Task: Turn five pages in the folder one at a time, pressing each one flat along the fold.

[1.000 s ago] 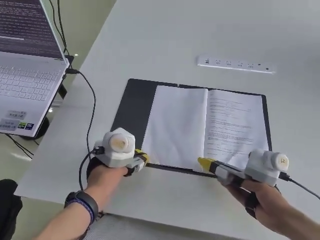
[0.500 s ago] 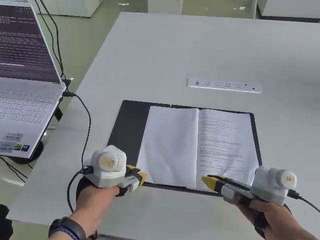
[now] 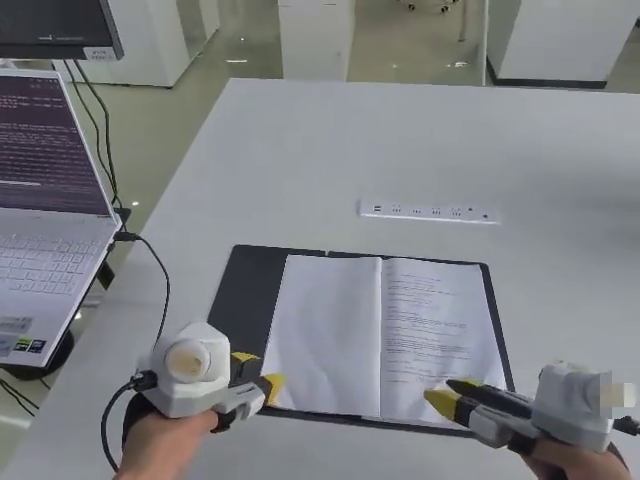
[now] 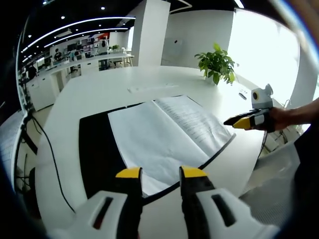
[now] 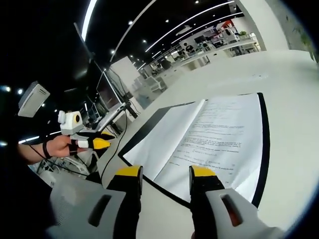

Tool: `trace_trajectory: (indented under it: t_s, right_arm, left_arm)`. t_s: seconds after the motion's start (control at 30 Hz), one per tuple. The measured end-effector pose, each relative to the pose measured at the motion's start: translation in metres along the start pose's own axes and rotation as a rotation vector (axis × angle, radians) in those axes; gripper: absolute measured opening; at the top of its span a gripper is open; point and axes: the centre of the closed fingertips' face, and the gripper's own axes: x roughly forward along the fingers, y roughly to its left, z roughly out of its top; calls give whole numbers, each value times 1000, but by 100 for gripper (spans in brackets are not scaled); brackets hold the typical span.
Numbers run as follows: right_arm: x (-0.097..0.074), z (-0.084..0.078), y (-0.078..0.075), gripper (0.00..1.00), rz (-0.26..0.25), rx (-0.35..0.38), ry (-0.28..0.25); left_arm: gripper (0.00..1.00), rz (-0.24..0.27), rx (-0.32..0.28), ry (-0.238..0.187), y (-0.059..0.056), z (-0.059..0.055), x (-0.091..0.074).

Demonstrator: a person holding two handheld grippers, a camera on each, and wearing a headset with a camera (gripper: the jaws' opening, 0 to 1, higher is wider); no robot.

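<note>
The folder (image 3: 250, 300) lay open and flat on the desk (image 3: 350, 140), lower centre of the head view, its fold (image 3: 381, 335) running straight away from the person. The right gripper (image 3: 448, 393), jaws parted and empty, hovered at the bottom edge of the printed page (image 3: 435, 330), so it looked the nearer one for the turn. The left gripper (image 3: 258, 372), likewise parted and empty, sat off the lower-left corner of the blank page (image 3: 320, 330).

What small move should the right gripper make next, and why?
Probably ease the right gripper forward to pinch the near edge of the printed page: its jaws stand open by that edge, holding nothing, and the page lies unturned.
</note>
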Motion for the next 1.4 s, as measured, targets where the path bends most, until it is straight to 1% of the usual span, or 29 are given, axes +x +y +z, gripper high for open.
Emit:
trace_trajectory:
  t_s: [0.07, 0.17, 0.27, 0.3, 0.4, 0.43, 0.5, 0.53, 0.63, 0.7, 0.83, 0.97, 1.13, 1.2, 1.27, 1.4]
  right_arm:
    - [-7, 4, -5, 37, -19, 2, -12]
    - [-20, 7, -6, 42, -39, -5, -24]
    - [-33, 11, -9, 47, -63, -33, -30]
    - [-36, 12, -8, 48, -67, -38, -31]
    - [-50, 20, -5, 52, -86, -74, -46]
    - [-51, 21, -4, 53, -88, -77, -50]
    - [-59, 29, -2, 55, -94, -74, -84]
    - [-62, 32, -2, 56, -102, -71, -101]
    - [-69, 35, 0, 59, -123, -77, -112]
    - [-73, 35, 1, 61, -136, -85, -114]
    - [-78, 34, 3, 63, -150, -95, -118]
    - [-80, 28, 5, 66, -161, -116, -103]
    - [-83, 25, 7, 67, -171, -130, -103]
    - [-85, 24, 7, 69, -179, -131, -105]
    - [-87, 23, 7, 69, -183, -130, -105]
    - [-91, 20, 7, 71, -197, -132, -104]
  left_arm:
    - [32, -3, 14, -3, -2, 2, -3]
    - [33, 0, 20, -9, -5, 3, -9]
    - [36, 27, 47, 2, -3, 1, -15]
    - [37, 27, 44, 0, -3, 1, -17]
    - [41, 35, 26, -21, -3, 5, -25]
    - [41, 47, 25, -30, -2, 7, -28]
    - [43, 74, 36, -41, 0, 10, -35]
    - [45, 78, 35, -50, 0, 12, -37]
    - [50, 87, 16, -85, -1, 18, -46]
    - [52, 91, 10, -102, -3, 20, -51]
    - [59, 94, -1, -120, -6, 19, -58]
    - [66, 87, -3, -133, -8, 16, -64]
    - [73, 84, 3, -130, -7, 12, -68]
    - [76, 81, 13, -129, -8, 12, -69]
    - [78, 78, 33, -117, -8, 10, -69]
    - [79, 69, 47, -105, -8, 8, -68]
